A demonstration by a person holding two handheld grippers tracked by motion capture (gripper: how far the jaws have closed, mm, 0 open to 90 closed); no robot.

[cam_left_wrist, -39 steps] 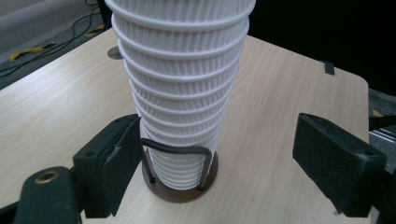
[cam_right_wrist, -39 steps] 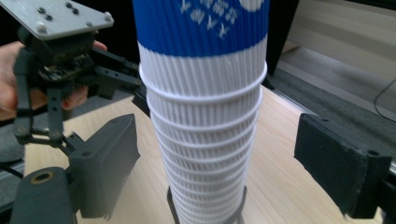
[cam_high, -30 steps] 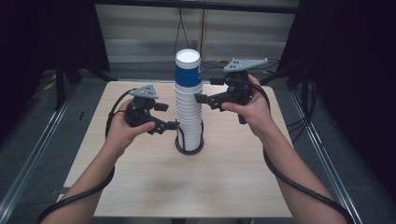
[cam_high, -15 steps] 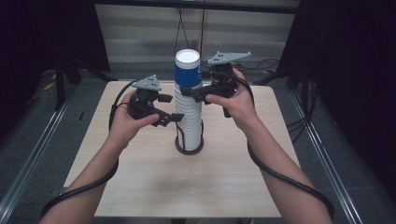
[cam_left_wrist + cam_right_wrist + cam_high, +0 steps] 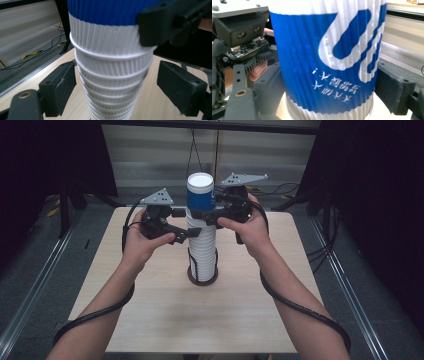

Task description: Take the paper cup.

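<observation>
A tall stack of upside-down white ribbed paper cups (image 5: 202, 247) stands on a dark round base (image 5: 202, 279) at the table's middle. Its top cup (image 5: 200, 195) is blue with white markings (image 5: 329, 50). My left gripper (image 5: 188, 223) is open, with a jaw on each side of the white cups (image 5: 112, 75) just below the top cup and a gap on both sides. My right gripper (image 5: 204, 209) is higher and open. Its jaws flank the blue cup and sit very close to its wall. In the left gripper view, one right jaw lies against the blue cup's lower edge.
The light wooden table (image 5: 150, 320) is bare around the stack. Dark floor and metal rails run along both sides, and cables lie on the floor behind. Each gripper's black cable trails back along the forearm to the table's near edge.
Both grippers have moved inward and up from beside the stack. The left now straddles the white cups and the right straddles the blue top cup.
</observation>
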